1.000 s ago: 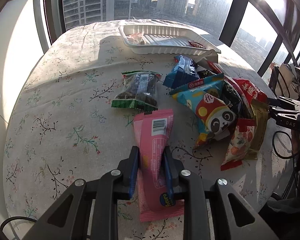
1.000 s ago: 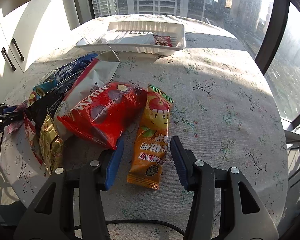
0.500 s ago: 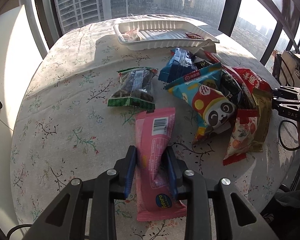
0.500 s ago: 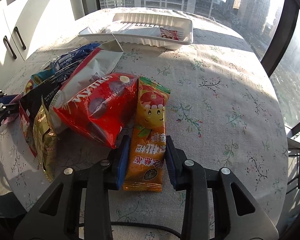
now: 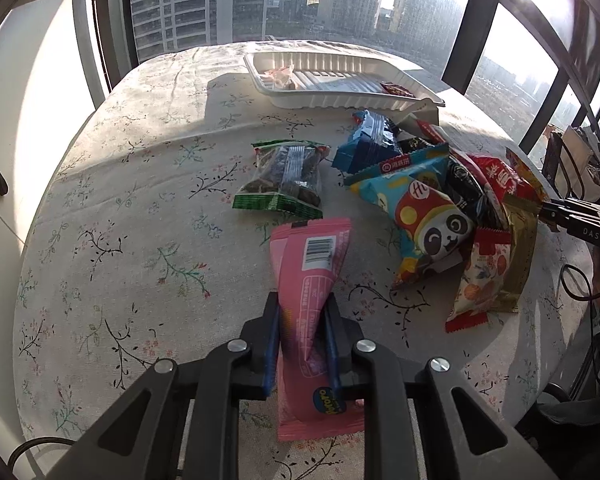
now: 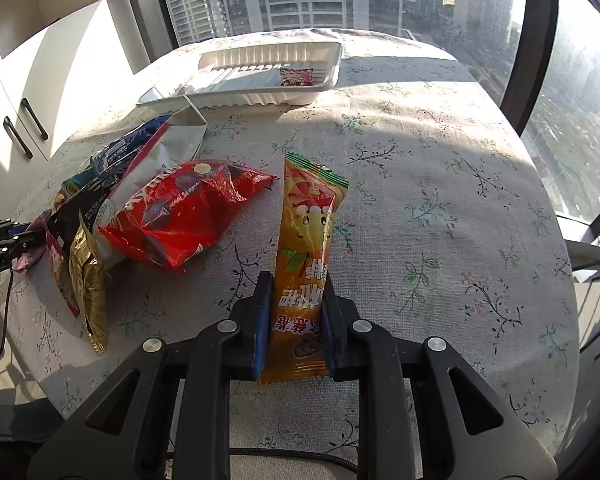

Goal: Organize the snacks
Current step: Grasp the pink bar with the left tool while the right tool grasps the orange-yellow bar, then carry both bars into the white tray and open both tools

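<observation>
My left gripper [image 5: 301,304] is shut on a pink snack packet [image 5: 312,252], pinched into a fold near its lower half; its barcode end points towards the pile. In the right wrist view my right gripper [image 6: 296,284] has its jaws closing on an orange snack packet [image 6: 308,216], and both pads press its sides. That packet stands apart from the red bag [image 6: 180,216]. A white ribbed tray [image 5: 340,98] sits at the table's far side, holding a small red packet [image 6: 296,77] and a pale wrapper [image 5: 278,76].
A heap of snack bags lies between the grippers: a panda bag [image 5: 424,216], a blue bag [image 5: 370,144], a gold packet [image 6: 88,272]. A green packet [image 5: 284,180] lies alone ahead of the pink one. The round floral tablecloth [image 6: 440,200] drops off at its edges; windows stand behind.
The right jaws went from wide apart to pinching the orange packet, which shifted right, away from the red bag. The left jaws squeezed the pink packet narrower.
</observation>
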{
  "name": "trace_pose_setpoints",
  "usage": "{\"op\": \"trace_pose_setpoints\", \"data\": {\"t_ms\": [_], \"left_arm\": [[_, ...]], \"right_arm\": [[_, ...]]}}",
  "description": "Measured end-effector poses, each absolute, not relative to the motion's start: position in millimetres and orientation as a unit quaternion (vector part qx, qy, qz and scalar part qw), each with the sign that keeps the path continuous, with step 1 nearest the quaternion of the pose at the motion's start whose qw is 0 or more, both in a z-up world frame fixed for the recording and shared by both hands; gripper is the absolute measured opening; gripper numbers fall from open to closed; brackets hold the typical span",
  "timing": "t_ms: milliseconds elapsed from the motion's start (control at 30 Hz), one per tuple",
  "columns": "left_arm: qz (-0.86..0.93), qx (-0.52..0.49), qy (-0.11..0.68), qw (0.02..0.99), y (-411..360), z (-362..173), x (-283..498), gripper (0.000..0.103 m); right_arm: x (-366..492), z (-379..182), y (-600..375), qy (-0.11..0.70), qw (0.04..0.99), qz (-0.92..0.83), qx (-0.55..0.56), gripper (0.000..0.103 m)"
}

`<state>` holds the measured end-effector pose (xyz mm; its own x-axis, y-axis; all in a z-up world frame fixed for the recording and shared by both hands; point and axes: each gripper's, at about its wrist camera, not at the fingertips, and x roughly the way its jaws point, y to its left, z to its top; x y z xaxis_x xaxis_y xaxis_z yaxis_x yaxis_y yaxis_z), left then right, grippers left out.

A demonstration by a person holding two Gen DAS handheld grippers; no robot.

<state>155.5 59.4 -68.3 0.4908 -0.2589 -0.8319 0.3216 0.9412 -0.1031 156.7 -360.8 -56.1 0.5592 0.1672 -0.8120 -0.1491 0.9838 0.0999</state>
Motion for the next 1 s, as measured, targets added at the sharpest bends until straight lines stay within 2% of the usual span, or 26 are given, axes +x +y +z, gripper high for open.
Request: {"op": "trace_pose_setpoints", "data": {"t_ms": [333, 567, 833, 1000], "left_arm": [[-0.179, -0.016, 0.464, 0.867, 81, -56, 151, 0.019], [-0.183, -0.042, 0.425, 0.885, 100, -18, 164, 0.019], [-0.189, -0.029, 0.395, 0.899, 89, 18, 233, 0.019], [-0.207, 0.004, 0.393, 0.896, 48, 34, 288, 0.019]], "right_arm": [[155, -38, -391, 0.435, 0.895, 0.084, 0.05, 0.02], [166, -28, -412, 0.422, 0.901, 0.076, 0.074, 0.02], [217, 5, -435, 0.394, 0.91, 0.082, 0.1, 0.02], [272, 25, -412, 0.393, 0.906, 0.123, 0.093, 0.02]]}}
